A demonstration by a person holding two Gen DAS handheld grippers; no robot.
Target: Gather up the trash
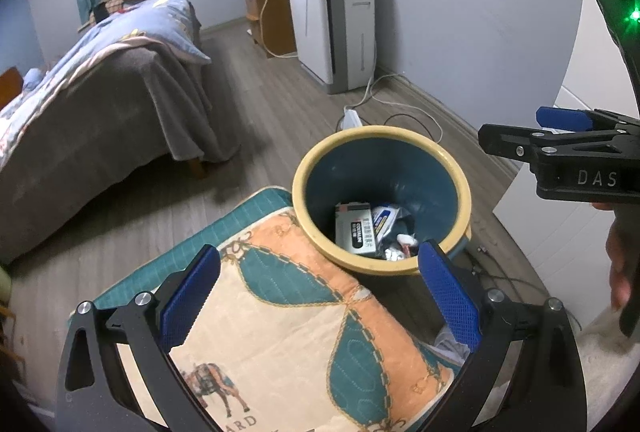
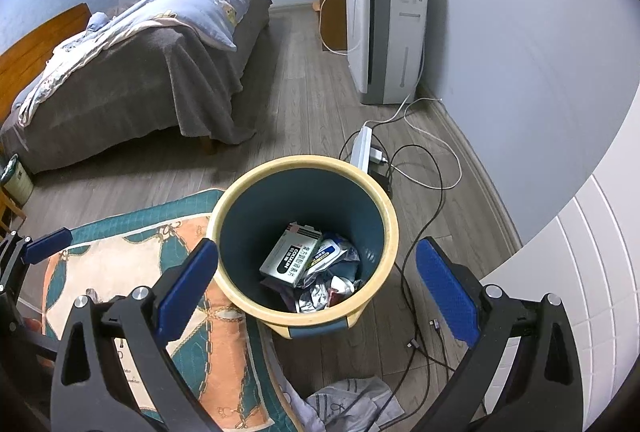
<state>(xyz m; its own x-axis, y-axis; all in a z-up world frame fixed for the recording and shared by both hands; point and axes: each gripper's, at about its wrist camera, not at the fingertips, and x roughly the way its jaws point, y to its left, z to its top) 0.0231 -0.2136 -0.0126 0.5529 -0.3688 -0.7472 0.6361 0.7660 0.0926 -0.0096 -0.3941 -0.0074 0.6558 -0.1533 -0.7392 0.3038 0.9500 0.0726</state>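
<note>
A round bin (image 2: 306, 240), blue inside with a yellow rim, was seen standing on the wood floor (image 2: 280, 80). It sat right at the edge of a patterned rug (image 2: 132, 264). Trash was lying at the bottom of it: a white and black box (image 2: 291, 259), a white packet (image 2: 330, 252) beside it, and some crumpled wrappers (image 2: 316, 298).

The right gripper (image 2: 318, 288) was held above the bin, looking down into it. Its jaws were spread wide, and nothing was held between its blue pads (image 2: 188, 288).

The left gripper (image 1: 320, 296) was held over the rug, just beside the bin. Its jaws were spread wide too, and nothing was gripped.

A crumpled white cloth or bag (image 2: 352, 406) was seen on the floor near the bin, at the rug's edge. Black cables (image 2: 424, 216) and a white power strip (image 2: 362, 148) were lying behind the bin. A bed (image 2: 132, 72) was seen farther back.
</note>
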